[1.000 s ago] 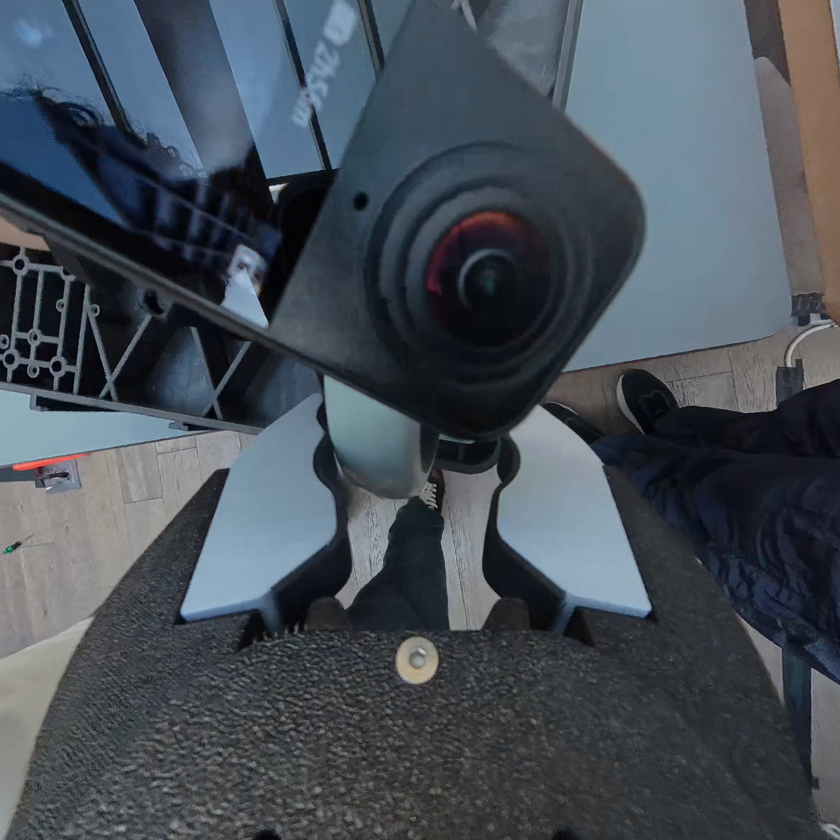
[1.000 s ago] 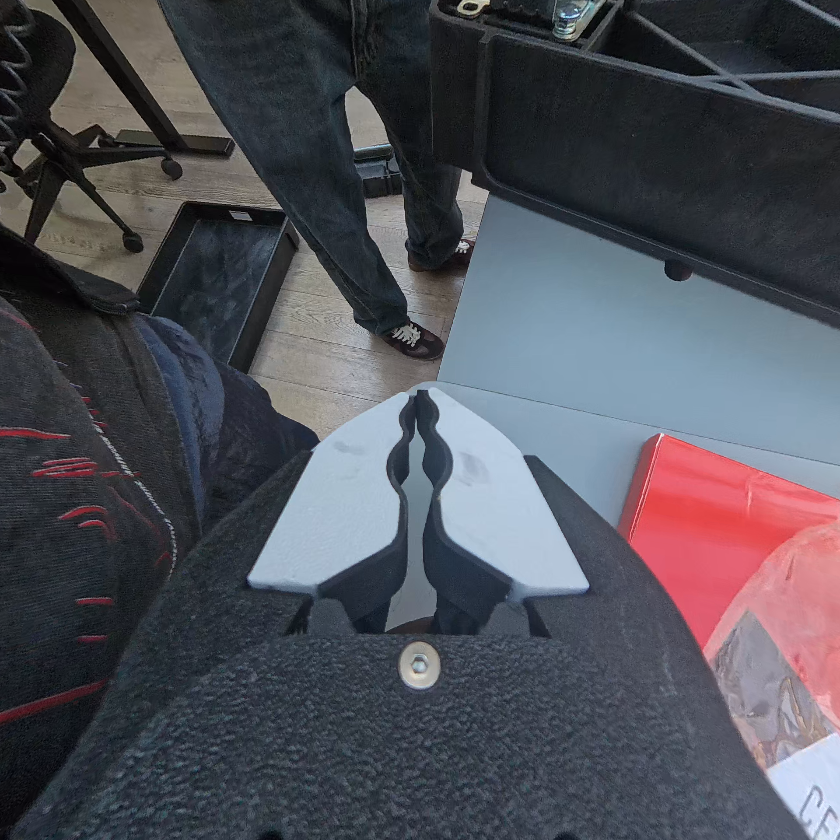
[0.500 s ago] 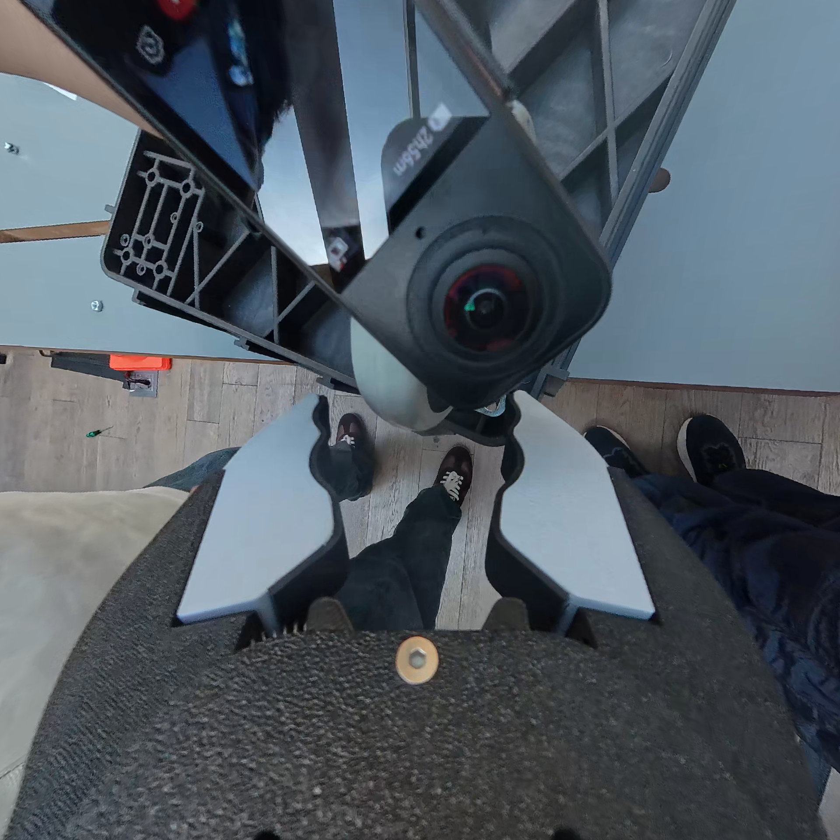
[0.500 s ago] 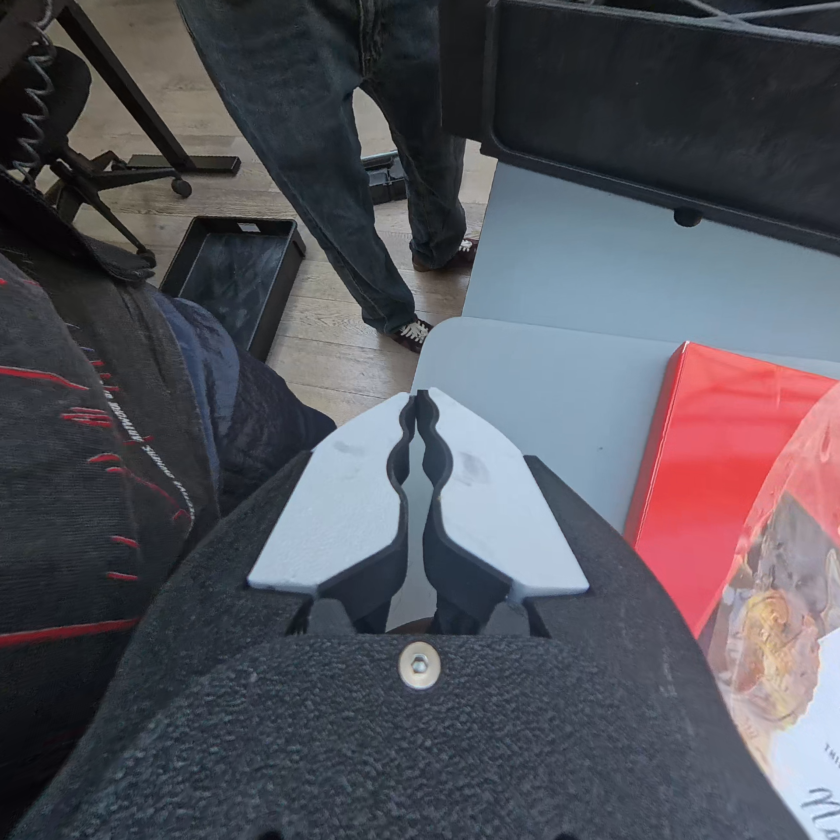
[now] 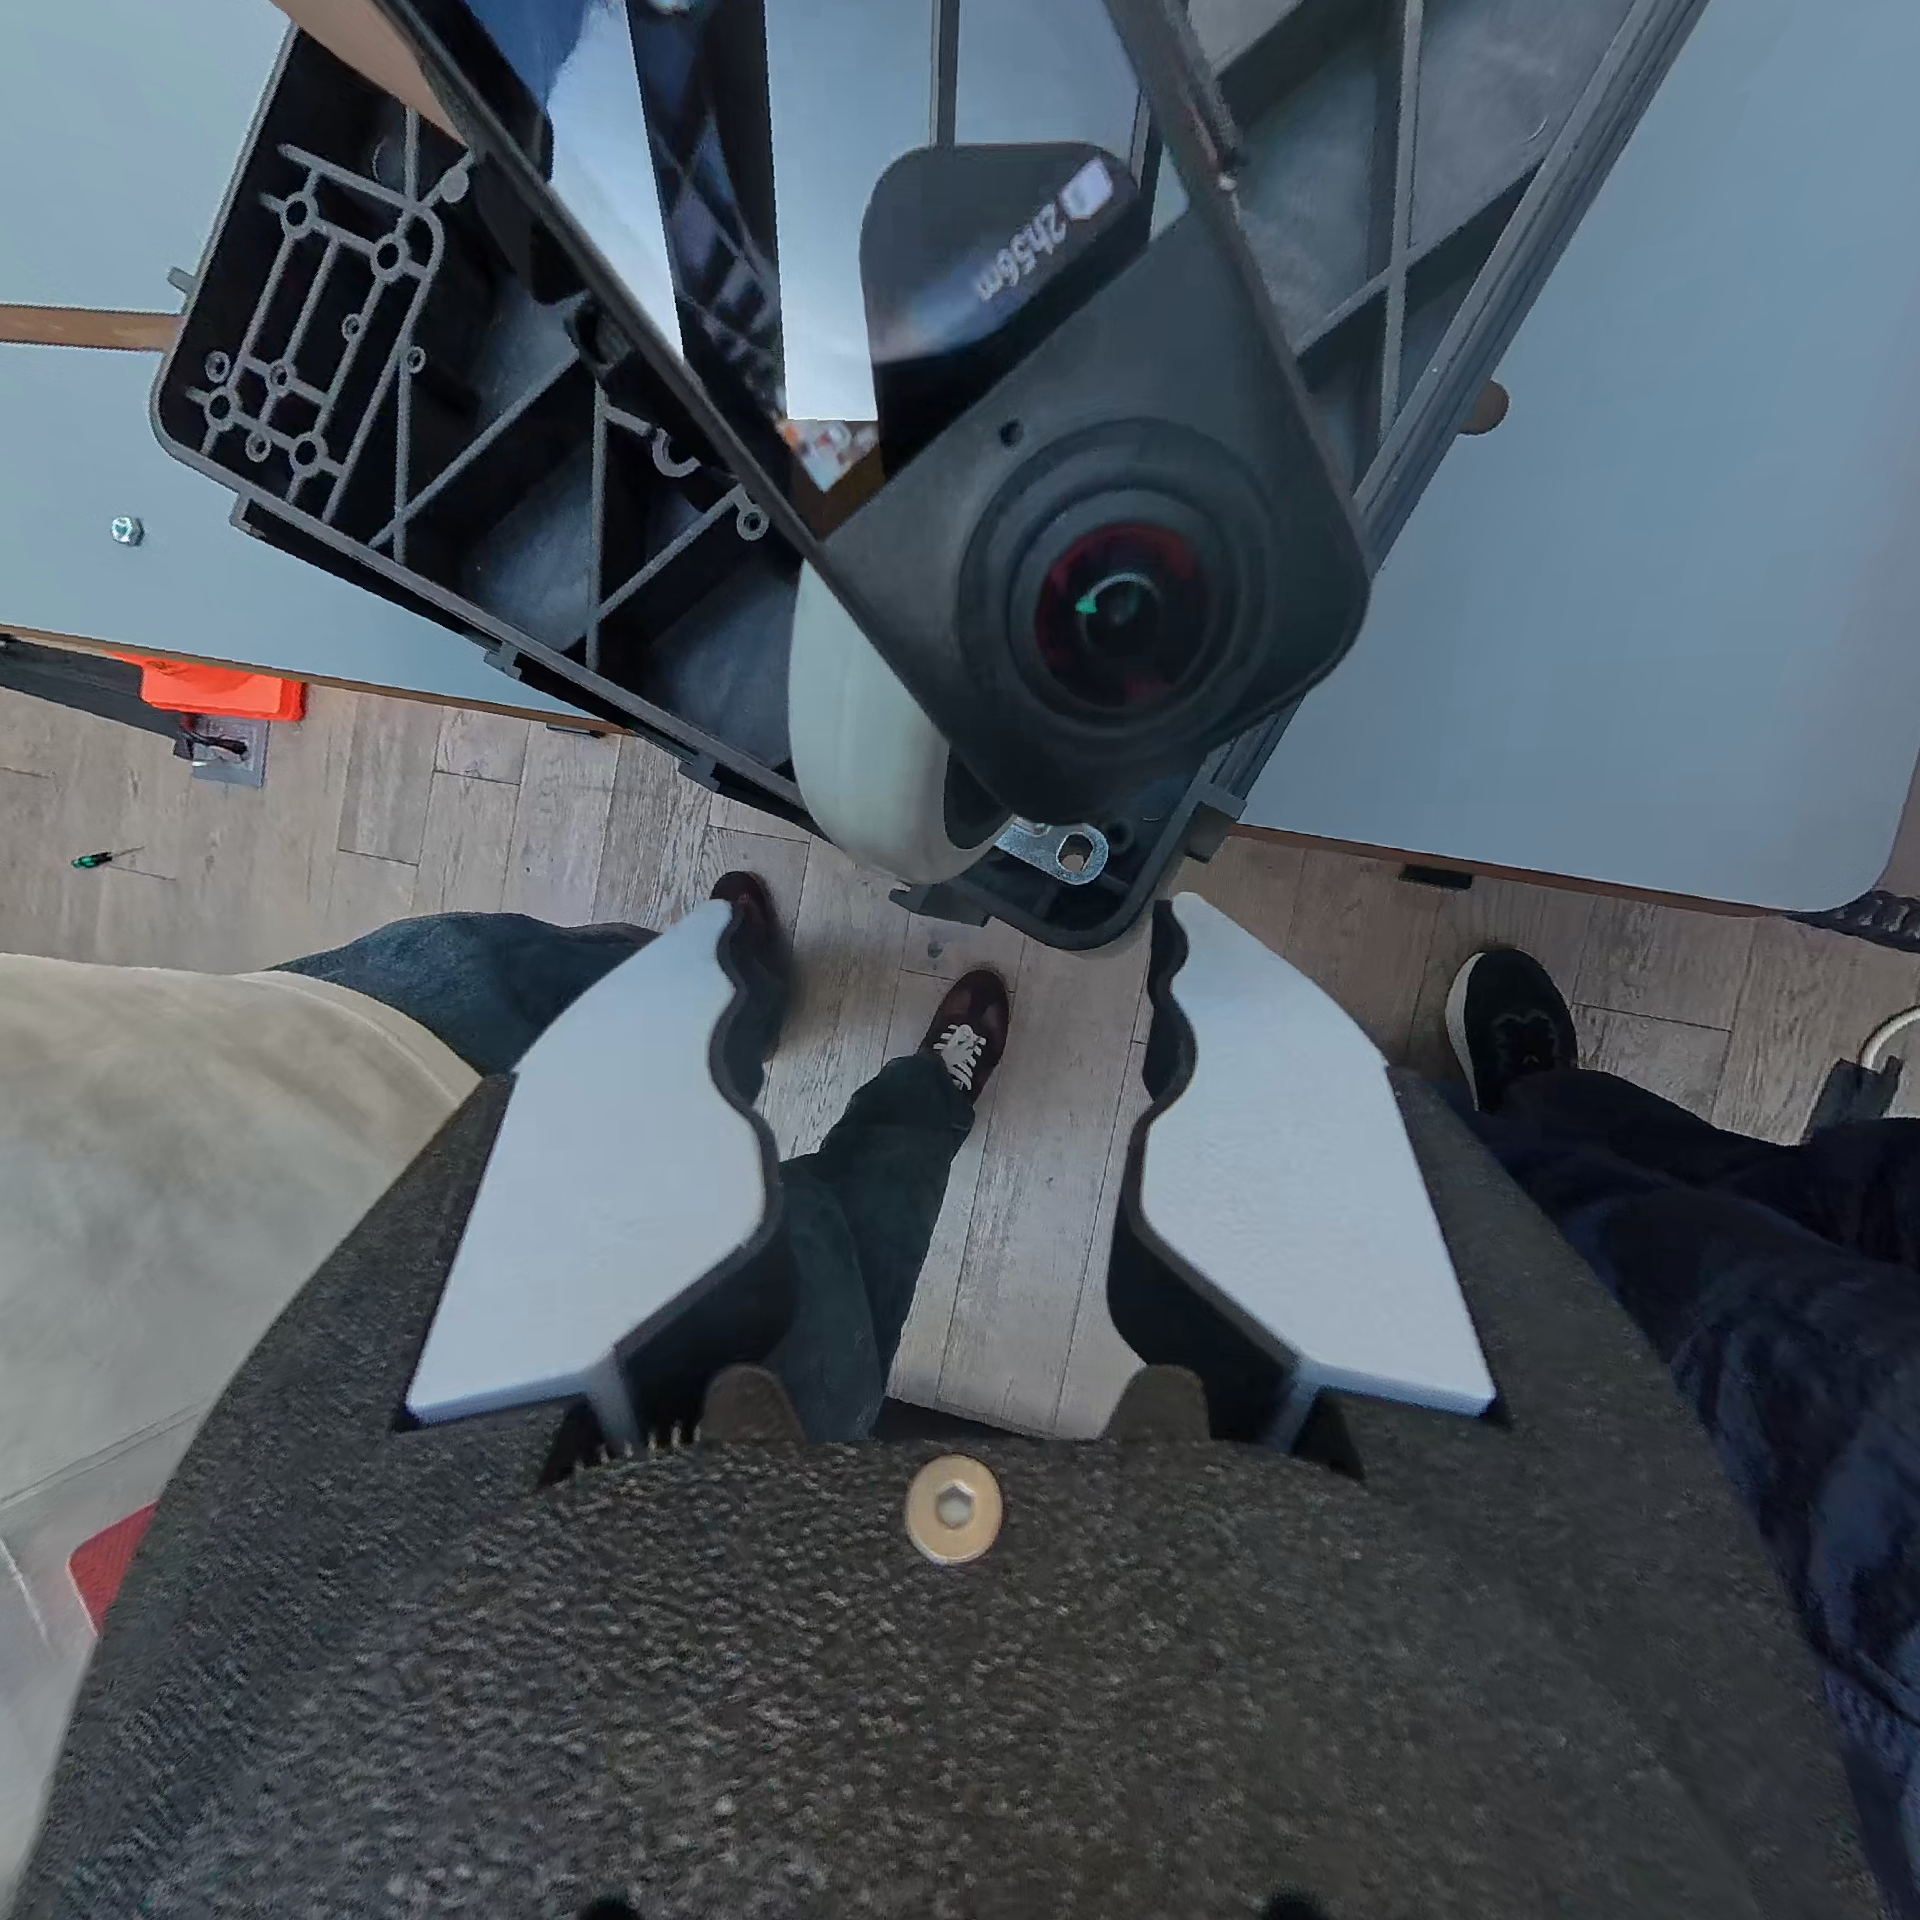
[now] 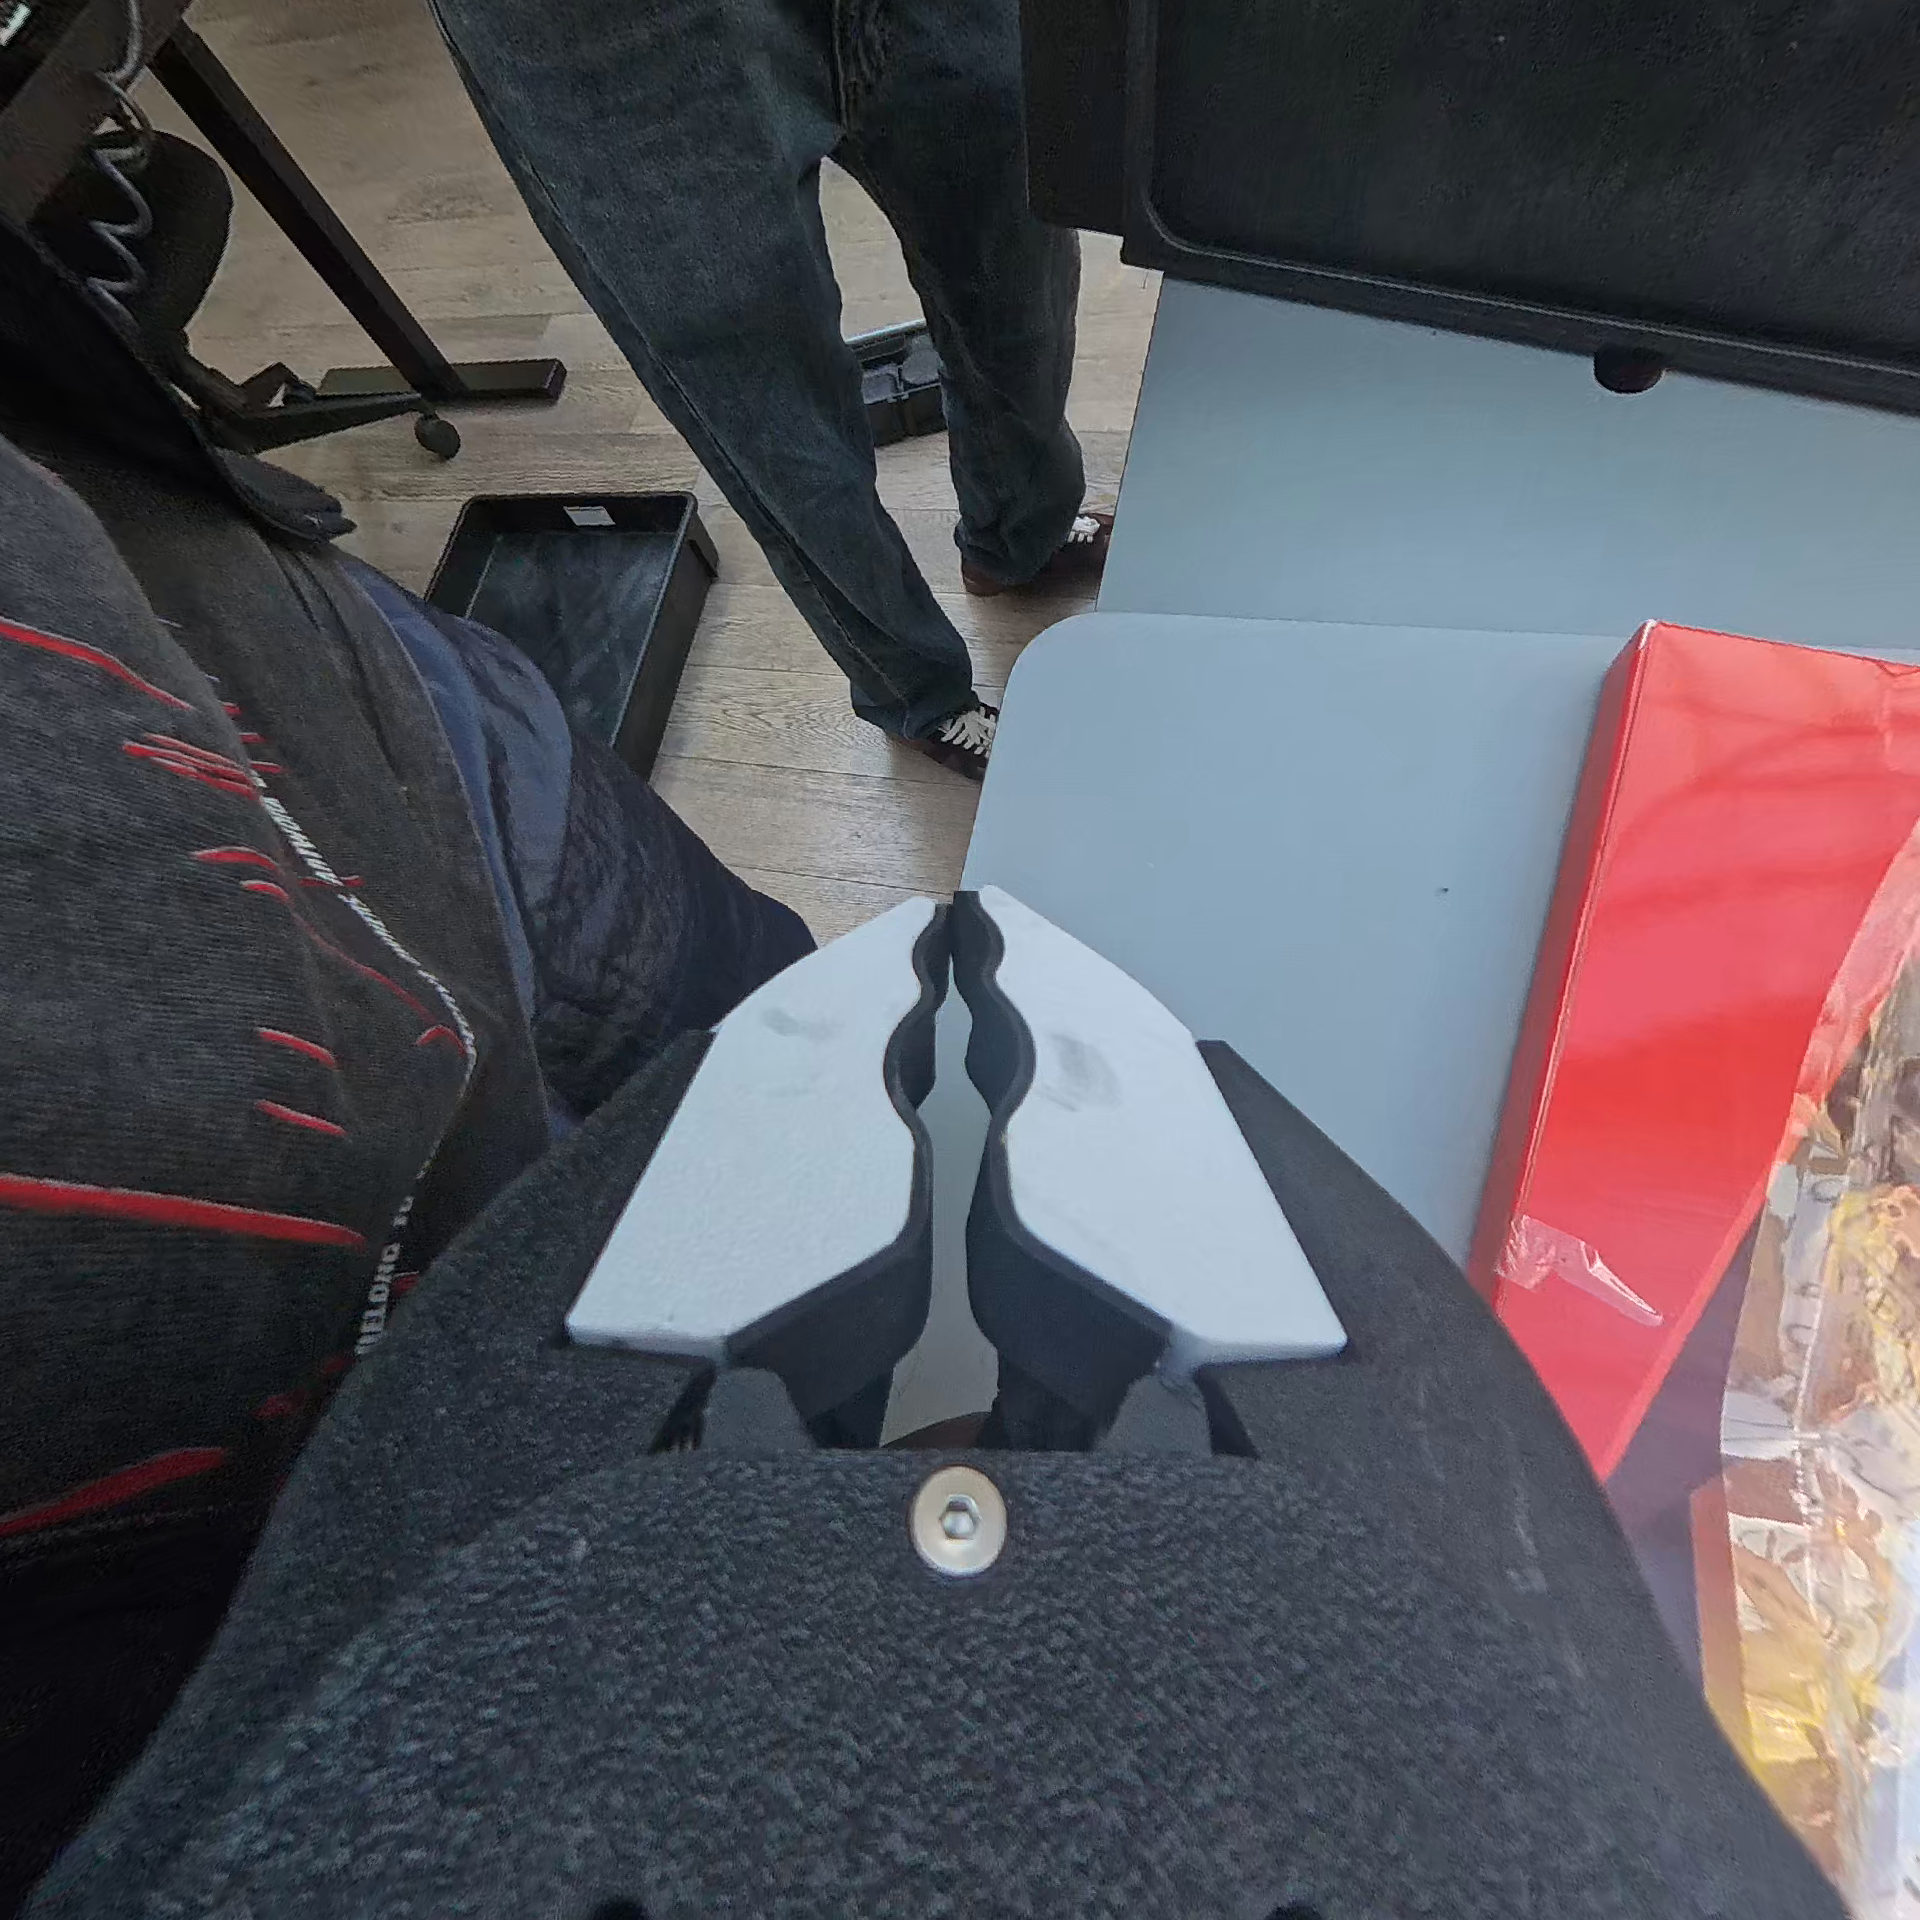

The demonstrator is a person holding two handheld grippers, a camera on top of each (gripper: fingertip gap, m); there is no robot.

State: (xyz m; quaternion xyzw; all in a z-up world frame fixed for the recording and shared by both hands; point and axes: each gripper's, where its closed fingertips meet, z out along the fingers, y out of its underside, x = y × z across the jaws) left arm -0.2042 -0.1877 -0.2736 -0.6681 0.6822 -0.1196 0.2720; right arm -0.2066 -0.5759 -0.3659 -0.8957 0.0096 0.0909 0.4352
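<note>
Left gripper (image 5: 951,925) fingers spread wide, empty, a black camera (image 5: 1101,613) with small white writing at twelve o'clock; right gripper (image 6: 951,909) clenched on nothing over the grey bench (image 6: 1299,831), red box (image 6: 1714,987) at three o'clock.

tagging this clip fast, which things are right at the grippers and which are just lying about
At the grippers: left gripper, open, just short of camera and black frame; right gripper, shut, empty, over table corner.

Lying about: red box, clear bag, floor tray, nut, screwdriver.
</note>
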